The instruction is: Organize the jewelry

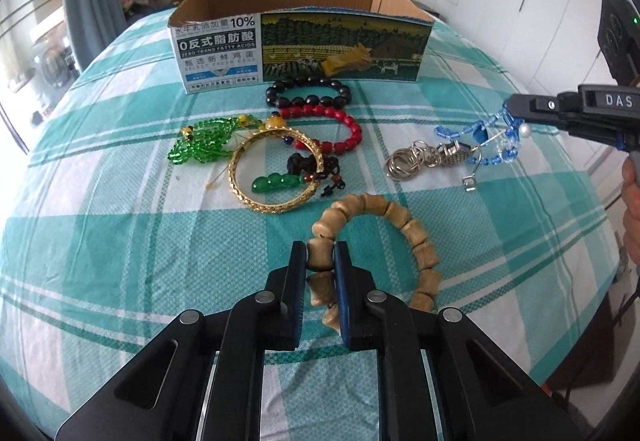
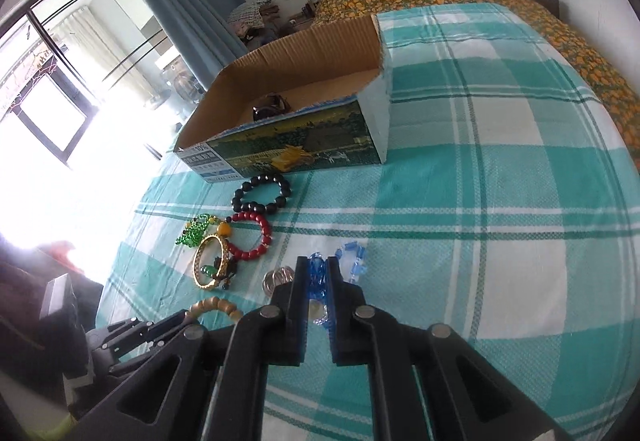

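The wooden bead bracelet (image 1: 384, 241), lying on the checked cloth (image 1: 120, 241), is clamped at one bead by the left gripper (image 1: 322, 261), while the blue bead piece (image 2: 318, 273) (light, limp, probably fragile) is pinched by the right gripper (image 2: 318, 273).

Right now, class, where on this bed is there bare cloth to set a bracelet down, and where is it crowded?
Free: the checked bedspread right of the cardboard box, and the near-left cloth beside the left gripper. Crowded: in front of the box, where the black bracelet, red bracelet, gold bangle and green beads touch or overlap.
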Motion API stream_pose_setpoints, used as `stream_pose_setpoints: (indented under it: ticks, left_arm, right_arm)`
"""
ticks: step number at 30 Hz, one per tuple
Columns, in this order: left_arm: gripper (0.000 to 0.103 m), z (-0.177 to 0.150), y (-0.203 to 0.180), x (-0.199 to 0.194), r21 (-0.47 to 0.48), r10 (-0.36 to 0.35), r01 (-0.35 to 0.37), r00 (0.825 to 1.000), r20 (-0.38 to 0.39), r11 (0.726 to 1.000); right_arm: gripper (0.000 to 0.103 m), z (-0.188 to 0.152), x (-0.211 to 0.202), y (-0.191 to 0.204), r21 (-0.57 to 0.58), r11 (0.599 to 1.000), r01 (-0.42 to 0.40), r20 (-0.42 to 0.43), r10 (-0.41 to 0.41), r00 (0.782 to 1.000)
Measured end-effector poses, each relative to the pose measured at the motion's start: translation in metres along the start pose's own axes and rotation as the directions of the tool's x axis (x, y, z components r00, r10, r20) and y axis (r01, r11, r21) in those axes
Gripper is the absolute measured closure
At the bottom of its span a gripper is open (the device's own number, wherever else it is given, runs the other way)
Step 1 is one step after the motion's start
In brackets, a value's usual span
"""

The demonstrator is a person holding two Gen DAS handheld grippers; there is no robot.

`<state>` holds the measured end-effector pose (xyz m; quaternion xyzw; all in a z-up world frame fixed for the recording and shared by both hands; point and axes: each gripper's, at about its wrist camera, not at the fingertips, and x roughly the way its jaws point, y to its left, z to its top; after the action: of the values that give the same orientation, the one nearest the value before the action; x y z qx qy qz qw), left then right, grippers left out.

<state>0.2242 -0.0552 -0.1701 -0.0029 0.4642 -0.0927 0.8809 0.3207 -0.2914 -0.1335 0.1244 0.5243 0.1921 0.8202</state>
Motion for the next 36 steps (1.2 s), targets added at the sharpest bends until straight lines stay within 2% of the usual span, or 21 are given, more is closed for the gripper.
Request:
stream_pose_setpoints:
  ticks: [7,11,14,18,22,23,25,28,30,31,33,34,35,36]
  left_arm:
    - [0.091,-0.007,0.001,0.003,0.005,0.001,-0.001,1.0,-0.018,1.0]
    - [0.091,-0.007,0.0,0.007,0.005,0.001,-0.001,1.0,-0.025,1.0]
    - [0.091,-0.007,-0.001,0.007,0.005,0.002,-0.002,1.0,-0.028,1.0]
    - [0.091,-0.007,-0.001,0.007,0.009,0.007,-0.007,0.999,-0.032,1.0]
    - [0.091,-0.008,0.0,0.007,0.008,0.008,-0.008,0.999,-0.036,1.0]
    - [0.091,-0.008,0.001,0.007,0.008,0.009,-0.009,0.999,-0.037,1.0]
    - [0.091,-0.008,0.002,0.008,0.007,0.009,-0.009,0.999,-0.039,1.0]
    - [0.091,-0.008,0.003,0.009,0.009,0.01,-0.01,0.999,-0.036,1.0]
    - [0.091,-0.008,0.002,0.009,0.013,0.012,-0.011,0.999,-0.035,1.0]
    - [0.09,-0.008,0.002,0.009,0.014,0.012,-0.011,0.999,-0.034,1.0]
    - [0.09,-0.008,0.002,0.009,0.014,0.012,-0.012,0.999,-0.031,1.0]
    - [0.09,-0.008,0.002,0.009,0.015,0.014,-0.014,0.999,-0.029,1.0]
    - [0.09,-0.009,0.002,0.009,0.016,0.016,-0.016,0.999,-0.028,1.0]
    - [0.09,-0.009,0.002,0.009,0.018,0.018,-0.017,0.999,-0.028,1.0]
  right_arm:
    - [0.092,-0.045,-0.004,-0.041,0.063,0.988,0.142,-0.06,-0.139,0.989]
    - [0.092,-0.048,-0.012,-0.051,0.072,0.984,0.165,-0.044,-0.162,0.986]
    - [0.09,-0.042,-0.011,-0.039,0.005,0.989,0.151,-0.029,-0.151,0.988]
    - [0.074,-0.031,0.008,-0.013,-0.123,0.986,0.113,-0.029,-0.118,0.993]
    - [0.074,-0.028,0.039,0.003,-0.256,0.955,0.15,-0.095,-0.179,0.979]
    - [0.074,-0.028,0.04,0.007,-0.294,0.942,0.162,-0.073,-0.191,0.979]
    - [0.079,-0.026,0.044,0.009,-0.32,0.934,0.157,-0.1,-0.198,0.975]
    - [0.079,-0.026,0.045,0.011,-0.346,0.932,0.11,-0.16,-0.174,0.972]
    - [0.081,-0.028,0.047,0.012,-0.378,0.92,0.102,-0.219,-0.196,0.956]
    - [0.081,-0.031,0.048,0.013,-0.405,0.906,0.126,-0.219,-0.229,0.949]
    - [0.082,-0.036,0.046,0.014,-0.435,0.889,0.14,-0.183,-0.239,0.954]
    - [0.082,-0.036,0.045,0.013,-0.421,0.896,0.144,-0.176,-0.236,0.955]
    - [0.087,-0.034,0.043,0.009,-0.384,0.914,0.132,-0.179,-0.214,0.96]
    - [0.094,-0.029,0.041,0.002,-0.314,0.946,0.081,-0.19,-0.146,0.971]
